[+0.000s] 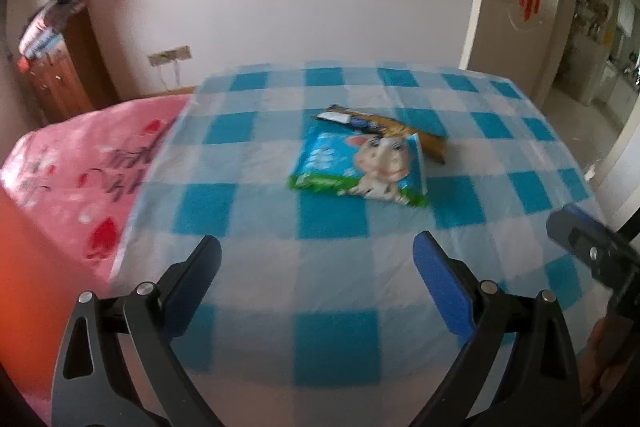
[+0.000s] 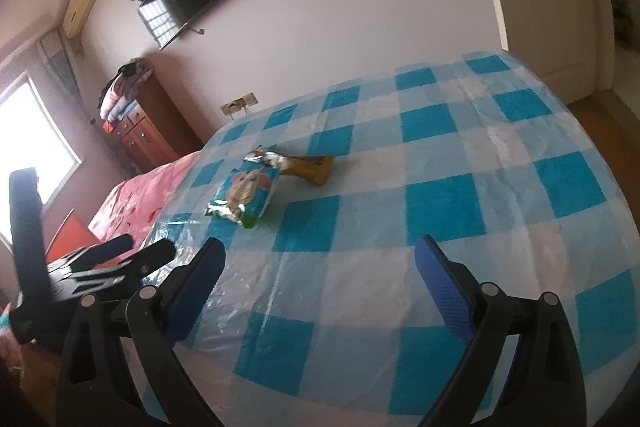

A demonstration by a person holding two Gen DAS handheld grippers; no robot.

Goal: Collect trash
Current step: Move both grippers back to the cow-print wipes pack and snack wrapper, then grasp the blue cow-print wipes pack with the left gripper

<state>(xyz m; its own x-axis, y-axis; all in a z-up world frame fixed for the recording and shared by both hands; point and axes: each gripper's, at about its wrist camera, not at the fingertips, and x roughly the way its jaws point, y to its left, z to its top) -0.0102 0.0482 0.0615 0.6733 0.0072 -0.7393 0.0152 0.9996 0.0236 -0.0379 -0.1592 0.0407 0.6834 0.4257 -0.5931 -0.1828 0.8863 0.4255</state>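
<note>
Blue-checked tablecloth (image 1: 332,227) carries the snack bag (image 1: 360,167) overlapping a yellow wrapper (image 1: 424,143) mid-table, so you hold the left gripper (image 1: 316,247) and right gripper (image 2: 320,247) spread wide, empty, ready to reach

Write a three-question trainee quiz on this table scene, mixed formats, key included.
1. True or false: the blue snack packet printed with a cartoon animal partly overlaps the long yellow-brown wrapper.
2. The left tongs are: A open, B shut on the packet.
3. Fill in: the table wears a blue-and-white ____ plastic cloth.

Key: 1 true; 2 A; 3 checked.
</note>
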